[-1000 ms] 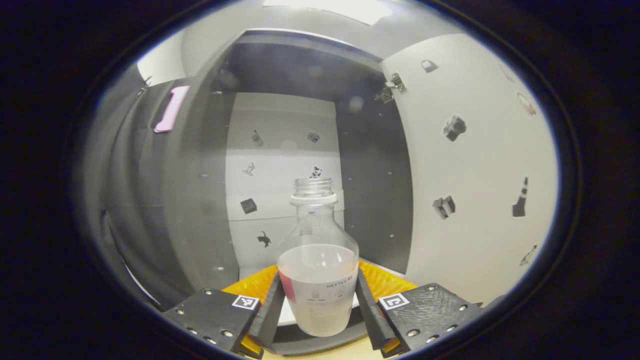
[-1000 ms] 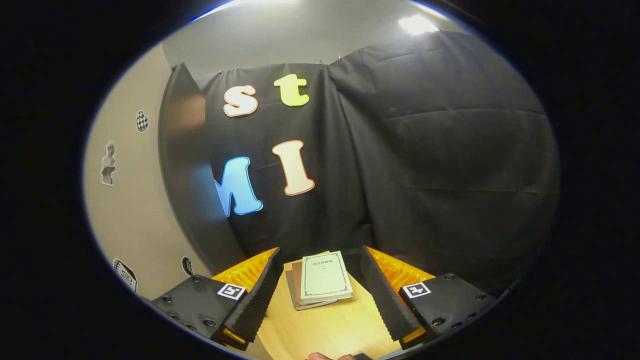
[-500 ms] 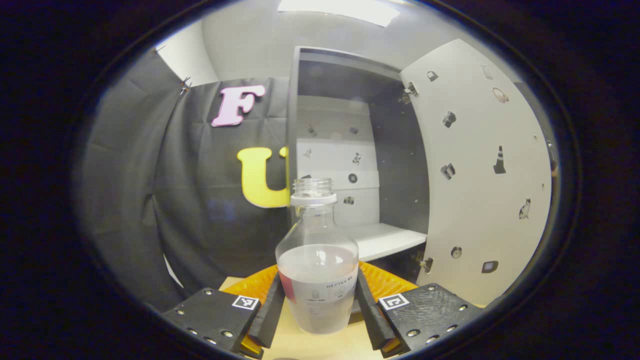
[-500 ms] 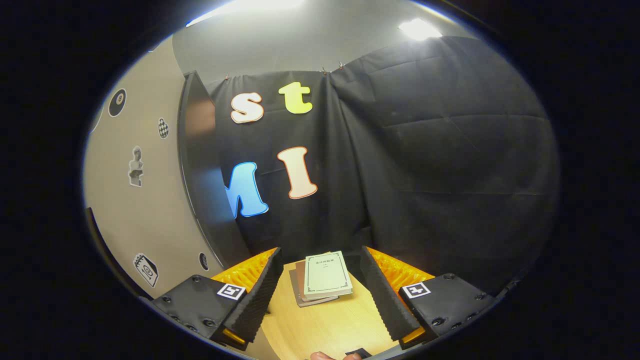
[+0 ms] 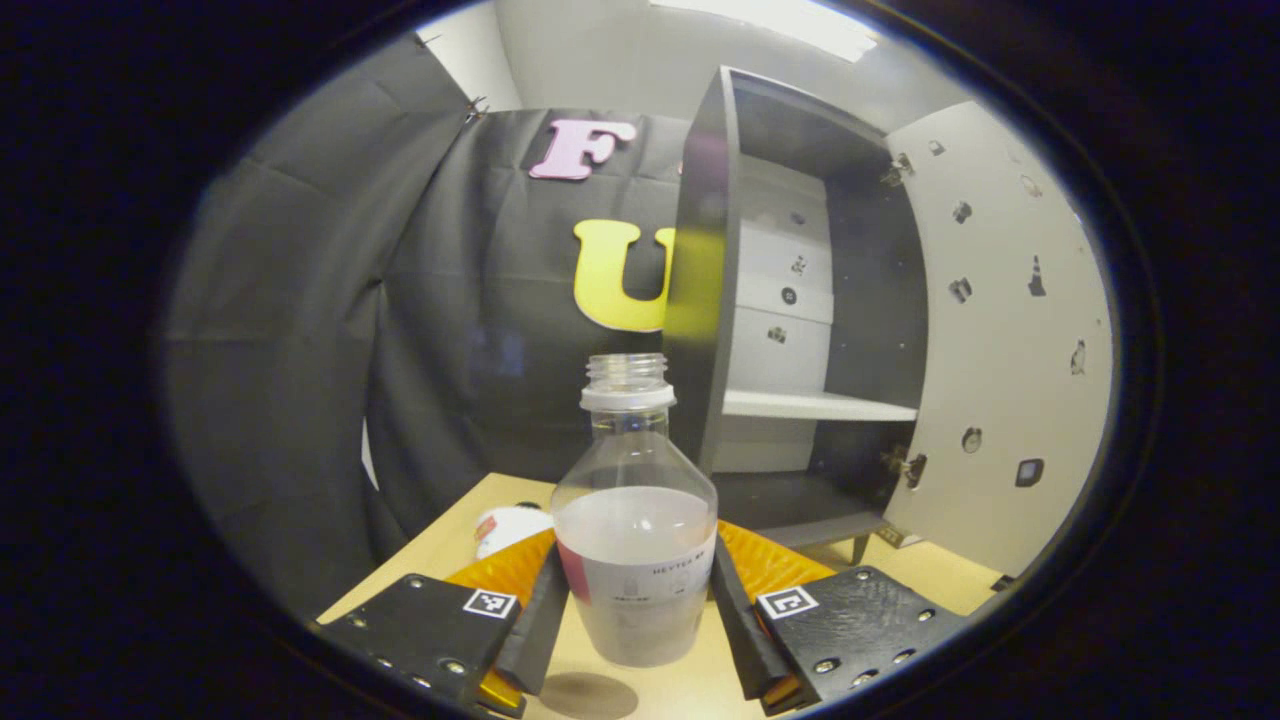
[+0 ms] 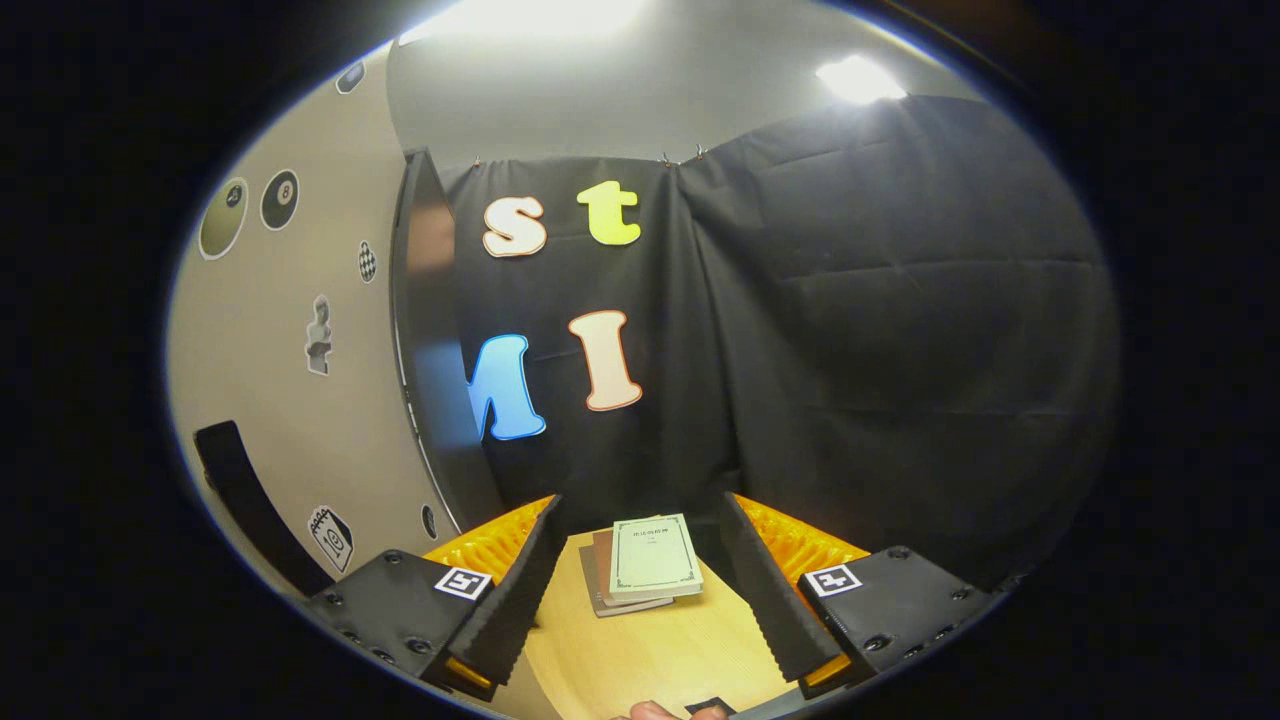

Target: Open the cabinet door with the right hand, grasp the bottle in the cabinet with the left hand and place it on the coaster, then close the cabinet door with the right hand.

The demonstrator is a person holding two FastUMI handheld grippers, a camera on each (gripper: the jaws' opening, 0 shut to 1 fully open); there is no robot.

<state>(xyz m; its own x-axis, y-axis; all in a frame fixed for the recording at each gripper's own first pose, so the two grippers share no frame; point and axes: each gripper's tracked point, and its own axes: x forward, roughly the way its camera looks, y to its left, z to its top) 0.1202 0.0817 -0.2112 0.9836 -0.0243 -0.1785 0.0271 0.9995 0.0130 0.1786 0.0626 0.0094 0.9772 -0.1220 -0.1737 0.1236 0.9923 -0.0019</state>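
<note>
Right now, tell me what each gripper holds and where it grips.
The left gripper holds the bottle, one finger on each side of its lower body. The right gripper is open and holds nothing.

Bare light wooden desk point(image 5: 450, 545) ahead-left of the left jaws; open dark cabinet point(image 5: 800, 330) and its white stickered door point(image 5: 1000, 330) stand ahead-right.

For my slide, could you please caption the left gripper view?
Hand-held gripper carries an uncapped bottle away from the open cabinet.
</note>
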